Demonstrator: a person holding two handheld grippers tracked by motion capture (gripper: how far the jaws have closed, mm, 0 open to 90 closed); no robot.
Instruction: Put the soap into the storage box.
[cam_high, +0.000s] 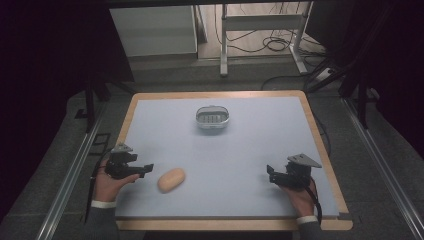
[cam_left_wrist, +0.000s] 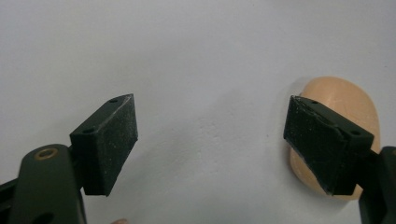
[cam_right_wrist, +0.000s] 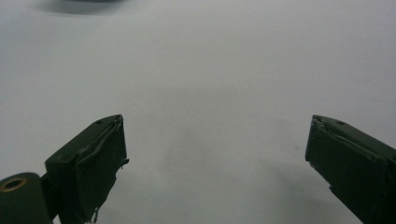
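High view first, from the left edge across: the left gripper sits low over the pale blue table, held in a hand that comes up from the bottom edge. Its jaws stand wide apart with nothing between them, pointing toward the tan oval bar of soap just beside them on the tabletop. In the left gripper view the soap lies behind the right-hand jaw, partly covered by it, and bare table shows in the gap between the two pads.

Farther back, near the middle of the table, stands a grey oval soap dish, well apart from the soap and from both grippers.

At the right side, the right gripper rests close to the table's near right corner, its jaws pointing toward the centre. The right gripper view shows those jaws spread wide too, with only plain tabletop between them.
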